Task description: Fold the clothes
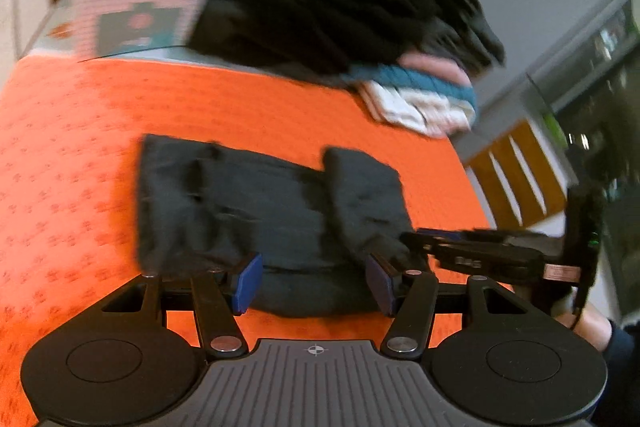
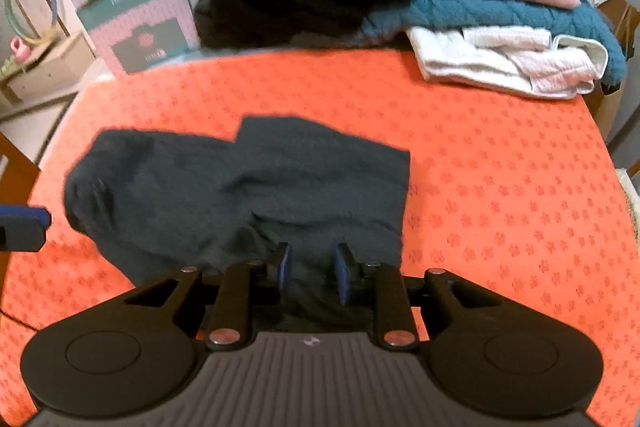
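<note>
With the dark garment (image 2: 248, 195) lying part-folded near the front of the orange table (image 2: 500, 187), both the left gripper (image 1: 314, 277) and right gripper (image 2: 312, 273) stand open over its near edge, so closing unevenly could bunch the layers and skew the fold.

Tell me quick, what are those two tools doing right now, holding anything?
Left tool: open wide over the near edge of the dark garment, gripping nothing.
Right tool: open, pads either side of the garment's near edge, not clamped.
</note>
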{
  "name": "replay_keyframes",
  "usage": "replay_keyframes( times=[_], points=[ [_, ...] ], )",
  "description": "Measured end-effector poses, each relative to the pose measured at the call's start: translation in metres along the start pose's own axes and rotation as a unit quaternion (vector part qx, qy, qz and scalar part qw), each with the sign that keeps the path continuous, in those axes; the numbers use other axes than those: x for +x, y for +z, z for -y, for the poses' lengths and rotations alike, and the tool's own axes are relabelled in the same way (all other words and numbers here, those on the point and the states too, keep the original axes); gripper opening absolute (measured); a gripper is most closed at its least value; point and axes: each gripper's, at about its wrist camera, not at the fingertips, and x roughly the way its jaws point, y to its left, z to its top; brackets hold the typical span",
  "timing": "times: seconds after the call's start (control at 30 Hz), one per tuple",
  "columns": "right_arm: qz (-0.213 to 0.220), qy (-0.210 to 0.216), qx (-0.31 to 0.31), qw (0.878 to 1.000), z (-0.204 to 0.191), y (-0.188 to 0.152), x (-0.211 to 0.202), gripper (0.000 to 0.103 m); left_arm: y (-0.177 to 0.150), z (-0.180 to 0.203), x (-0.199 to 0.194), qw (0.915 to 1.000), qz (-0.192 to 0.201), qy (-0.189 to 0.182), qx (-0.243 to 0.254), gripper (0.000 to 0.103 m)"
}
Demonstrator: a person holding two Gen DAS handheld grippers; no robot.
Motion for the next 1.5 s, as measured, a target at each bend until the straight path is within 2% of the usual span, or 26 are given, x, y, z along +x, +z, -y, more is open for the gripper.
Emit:
replay_keyframes(
  times=[0.07, 0.17, 0.3, 0.4, 0.53, 0.63, 0.77, 0.87, 0.93, 1.1, 1.17, 1.2, 1.23, 1.4, 1.5],
  points=[
    [-0.006, 0.002, -0.011, 1.000, -0.002, -0.009, 0.009, 0.027, 0.003, 0.012, 0.009, 0.9997, -0.009, -0.002, 0.022, 0.060],
    [-0.017, 0.031, -0.033, 0.999, -0.017, -0.022, 0.018, 0.027, 0.010, 0.028, 0.019, 0.9986, -0.014, -0.005, 0.051, 0.060],
    [-0.012, 0.052, -0.048, 0.997, -0.025, -0.031, 0.010, 0.027, 0.016, 0.045, 0.036, 0.9962, -0.018, -0.002, 0.085, 0.059],
    [-0.005, 0.056, -0.035, 0.998, -0.011, -0.031, -0.005, 0.027, 0.016, 0.057, 0.055, 0.9933, -0.028, 0.000, 0.113, 0.055],
    [0.006, 0.040, -0.018, 0.999, 0.017, -0.032, -0.025, 0.030, 0.009, 0.070, 0.080, 0.9874, -0.047, -0.007, 0.151, 0.035],
    [0.015, 0.029, 0.018, 0.999, 0.042, -0.032, -0.029, 0.038, -0.001, 0.072, 0.095, 0.9839, -0.065, -0.005, 0.167, 0.031],
    [0.014, 0.049, 0.070, 0.996, 0.059, -0.035, -0.015, 0.038, -0.015, 0.068, 0.111, 0.9787, -0.090, 0.015, 0.184, 0.030],
    [0.014, 0.063, 0.109, 0.992, 0.071, -0.037, -0.005, 0.038, -0.023, 0.056, 0.119, 0.9789, -0.104, 0.033, 0.173, 0.031],
    [0.014, 0.073, 0.135, 0.988, 0.080, -0.039, 0.002, 0.042, -0.023, 0.049, 0.117, 0.9821, -0.102, 0.028, 0.156, 0.031],
    [0.015, 0.094, 0.190, 0.977, 0.097, -0.041, 0.017, 0.042, -0.019, 0.046, 0.098, 0.9861, -0.090, 0.019, 0.138, 0.031],
    [0.024, 0.085, 0.170, 0.982, 0.087, -0.036, 0.010, 0.036, -0.014, 0.046, 0.088, 0.9883, -0.082, 0.014, 0.128, 0.031],
    [0.028, 0.081, 0.159, 0.983, 0.081, -0.034, 0.006, 0.025, -0.010, 0.046, 0.084, 0.9901, -0.076, 0.011, 0.117, 0.033],
    [0.033, 0.077, 0.149, 0.985, 0.076, -0.031, 0.002, 0.021, -0.005, 0.046, 0.080, 0.9918, -0.069, 0.008, 0.107, 0.035],
    [0.054, 0.057, 0.097, 0.992, 0.051, -0.020, -0.017, 0.015, 0.019, 0.047, 0.066, 0.9976, -0.048, -0.006, 0.049, 0.041],
    [0.067, 0.044, 0.065, 0.995, 0.036, -0.012, -0.028, 0.015, 0.038, 0.048, 0.065, 0.9986, -0.045, -0.028, 0.009, 0.055]
  ],
)
